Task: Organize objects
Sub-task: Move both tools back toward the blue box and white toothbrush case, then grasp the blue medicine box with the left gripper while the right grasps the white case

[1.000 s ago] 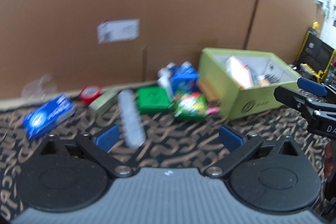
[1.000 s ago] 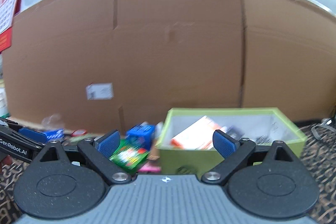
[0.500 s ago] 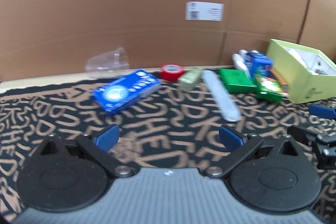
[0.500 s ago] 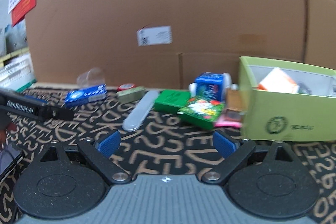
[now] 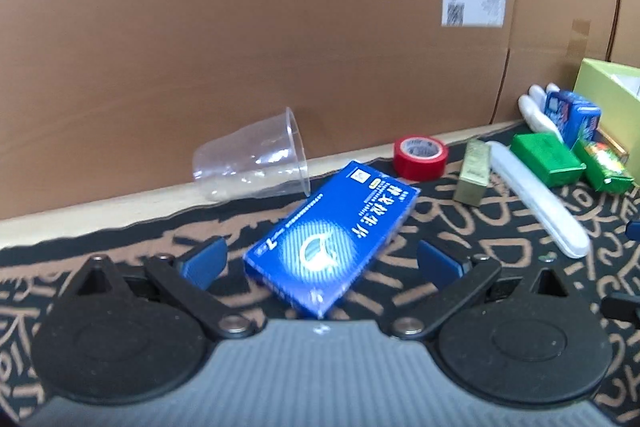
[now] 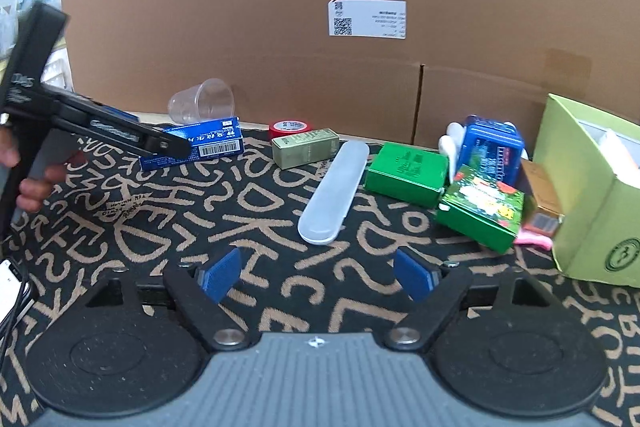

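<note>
Lying flat on the black mat with tan lettering [image 6: 248, 203]: a blue flat box [image 5: 332, 231], taken here as the landmark. Reaching toward that box, the left gripper [image 5: 320, 261], jaws spread wide, blue pads [image 5: 204, 261] flanking the box's near end without pressing on it; gripping nothing. Hovering well to the right of the box, the right gripper [image 6: 318, 275], jaws wide but closing, only bare mat between the pads; holding nothing.

Resting on its side just behind the box, against the cardboard wall [image 5: 280, 27]: a clear plastic cup [image 5: 252, 163]. Sitting to the right of the box, near the wall: a red tape roll [image 5: 419, 157]. Lying beyond the tape, farther right of the box: a small gold carton [image 6: 306, 147], then a long translucent case [image 6: 334, 187], then a green box [image 6: 406, 169]. Crowding together still farther right: a blue pack [image 6: 490, 149] and a colourful green packet [image 6: 480, 213], both next to the light green bin [image 6: 588, 203], farthest from the blue box.

Showing at the left edge of the right wrist view: fingers of a hand [image 6: 34, 187] wrapping the left gripper's handle.
</note>
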A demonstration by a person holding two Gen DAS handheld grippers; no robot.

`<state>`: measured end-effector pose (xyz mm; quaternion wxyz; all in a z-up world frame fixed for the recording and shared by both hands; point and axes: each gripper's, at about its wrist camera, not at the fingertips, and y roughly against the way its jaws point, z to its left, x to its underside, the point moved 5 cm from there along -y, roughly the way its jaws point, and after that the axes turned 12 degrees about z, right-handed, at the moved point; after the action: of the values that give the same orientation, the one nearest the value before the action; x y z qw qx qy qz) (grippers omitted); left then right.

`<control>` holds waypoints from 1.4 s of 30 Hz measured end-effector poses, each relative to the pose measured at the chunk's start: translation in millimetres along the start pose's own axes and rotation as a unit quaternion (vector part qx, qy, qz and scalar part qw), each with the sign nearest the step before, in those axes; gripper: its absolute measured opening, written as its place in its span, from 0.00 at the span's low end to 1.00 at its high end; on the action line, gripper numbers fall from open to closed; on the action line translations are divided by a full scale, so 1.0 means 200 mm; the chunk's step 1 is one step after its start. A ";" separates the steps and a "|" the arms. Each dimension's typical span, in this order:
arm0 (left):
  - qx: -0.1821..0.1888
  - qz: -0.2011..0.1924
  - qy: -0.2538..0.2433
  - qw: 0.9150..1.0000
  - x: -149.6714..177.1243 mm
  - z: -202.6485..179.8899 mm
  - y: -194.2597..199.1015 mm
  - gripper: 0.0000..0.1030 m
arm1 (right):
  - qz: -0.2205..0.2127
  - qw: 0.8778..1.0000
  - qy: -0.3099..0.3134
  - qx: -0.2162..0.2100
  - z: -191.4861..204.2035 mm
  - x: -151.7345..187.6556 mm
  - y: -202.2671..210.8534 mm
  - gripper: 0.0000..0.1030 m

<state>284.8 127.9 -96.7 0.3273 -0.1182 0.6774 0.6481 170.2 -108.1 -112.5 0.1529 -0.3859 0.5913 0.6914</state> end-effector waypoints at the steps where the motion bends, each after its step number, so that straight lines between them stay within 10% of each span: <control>1: 0.006 0.005 -0.002 1.000 -0.01 -0.01 -0.02 1.00 | 0.002 1.000 -0.003 -0.001 0.00 -0.01 -0.02 0.81; 8: 0.008 0.020 -0.018 1.000 -0.04 -0.04 -0.14 0.97 | 0.024 1.000 -0.019 -0.005 0.02 -0.11 -0.17 0.65; 16: 0.025 0.030 -0.023 0.999 0.02 -0.15 -0.04 0.57 | 0.021 0.999 -0.037 0.002 -0.05 -0.12 -0.15 0.31; 29: 0.094 0.064 -0.096 0.989 0.33 -0.68 0.27 0.57 | 0.064 0.997 -0.006 -0.036 -0.21 0.30 0.34 0.30; 34: 0.075 0.068 -0.091 0.991 0.29 -0.76 0.25 0.69 | 0.037 0.999 -0.007 -0.014 -0.23 0.29 0.35 0.53; 42: 0.058 0.082 -0.103 0.990 0.25 -0.82 0.21 0.60 | 0.030 0.999 -0.009 -0.028 -0.20 0.20 0.24 0.52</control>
<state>174.3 -8.9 -102.1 0.3477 0.0245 0.6836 0.6413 126.7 -168.3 -108.3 0.1265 -0.3659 0.5814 0.7156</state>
